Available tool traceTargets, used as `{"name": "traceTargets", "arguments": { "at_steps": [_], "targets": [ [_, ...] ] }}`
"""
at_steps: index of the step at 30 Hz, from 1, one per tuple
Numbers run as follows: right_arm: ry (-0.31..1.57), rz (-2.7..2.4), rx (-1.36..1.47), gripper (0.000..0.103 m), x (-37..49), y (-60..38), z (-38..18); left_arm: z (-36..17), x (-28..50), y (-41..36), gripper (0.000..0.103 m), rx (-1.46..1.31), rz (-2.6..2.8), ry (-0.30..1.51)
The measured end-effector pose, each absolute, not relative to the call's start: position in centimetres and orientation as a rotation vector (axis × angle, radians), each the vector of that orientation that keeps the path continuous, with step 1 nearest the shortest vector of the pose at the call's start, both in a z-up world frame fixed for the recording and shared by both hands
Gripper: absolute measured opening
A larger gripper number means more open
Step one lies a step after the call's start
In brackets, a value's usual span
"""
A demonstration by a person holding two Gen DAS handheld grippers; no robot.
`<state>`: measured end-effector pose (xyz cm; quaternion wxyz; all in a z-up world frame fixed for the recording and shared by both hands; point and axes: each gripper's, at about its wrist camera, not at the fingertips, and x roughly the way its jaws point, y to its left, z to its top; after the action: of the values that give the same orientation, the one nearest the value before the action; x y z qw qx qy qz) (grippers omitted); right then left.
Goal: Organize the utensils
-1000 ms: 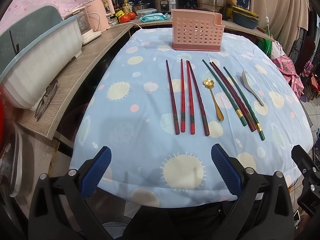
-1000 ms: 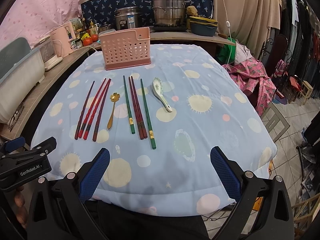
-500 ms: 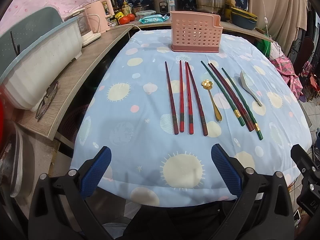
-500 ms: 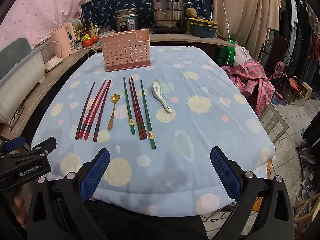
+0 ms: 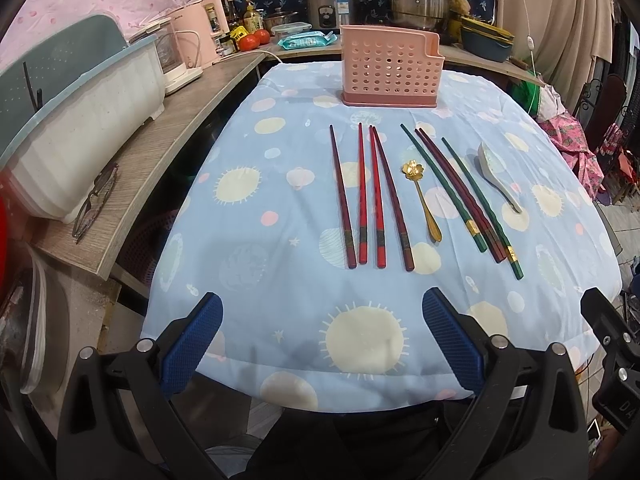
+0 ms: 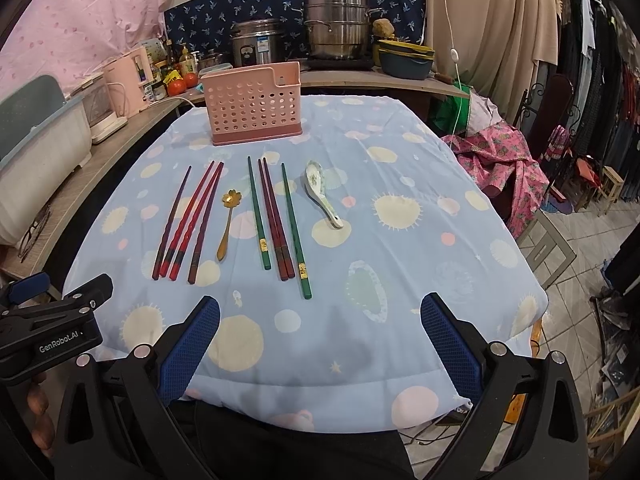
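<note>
A pink perforated utensil holder (image 5: 391, 71) (image 6: 253, 103) stands upright at the far end of the table. In front of it lie several red and dark chopsticks (image 5: 368, 196) (image 6: 186, 222), a gold flower spoon (image 5: 422, 194) (image 6: 228, 222), several green and maroon chopsticks (image 5: 460, 196) (image 6: 276, 216) and a white ceramic spoon (image 5: 498, 176) (image 6: 322, 192). My left gripper (image 5: 322, 344) hangs open over the near table edge, well short of the red chopsticks. My right gripper (image 6: 320, 344) is open too, near the front edge, with nothing between its fingers.
The table wears a blue spotted cloth (image 5: 280, 208) (image 6: 400, 208). A wooden counter (image 5: 160, 152) on the left carries a white bin (image 5: 80, 132), glasses (image 5: 94, 204) and pink appliances. Pots (image 6: 336, 36) stand behind. Pink fabric (image 6: 504, 160) and a stool sit right of the table.
Both grippers have crept slightly forward and up, so the utensils sit a touch lower in view. Nothing on the table has moved; both stay open.
</note>
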<state>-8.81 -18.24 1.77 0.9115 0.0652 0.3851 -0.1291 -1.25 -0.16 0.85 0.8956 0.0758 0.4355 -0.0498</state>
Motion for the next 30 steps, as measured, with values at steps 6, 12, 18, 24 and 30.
{"name": "traceTargets", "arguments": {
  "at_steps": [6,12,18,24,30],
  "targets": [
    [0.794,-0.266,0.134,0.096,-8.82,-18.24,1.79,0.90,-1.31,-0.14,0.095,0.156,-0.103,0.902],
    [0.794,-0.266,0.135,0.096,-8.81,-18.24,1.76,0.98,-1.34,-0.23,0.095,0.156,-0.103,0.902],
    [0.795,-0.266,0.136,0.096,-8.87,-18.24,1.76,0.86,-1.34,-0.14,0.095,0.156,-0.103,0.902],
    [0.795,-0.266,0.135,0.096,-8.87,-18.25,1.73,0.91,-1.44,-0.15,0.095,0.156,-0.105,0.904],
    [0.796,-0.265,0.137,0.096,-8.94,-18.24,1.69,0.90,-1.61,-0.16,0.095,0.155,-0.105,0.904]
  ]
}}
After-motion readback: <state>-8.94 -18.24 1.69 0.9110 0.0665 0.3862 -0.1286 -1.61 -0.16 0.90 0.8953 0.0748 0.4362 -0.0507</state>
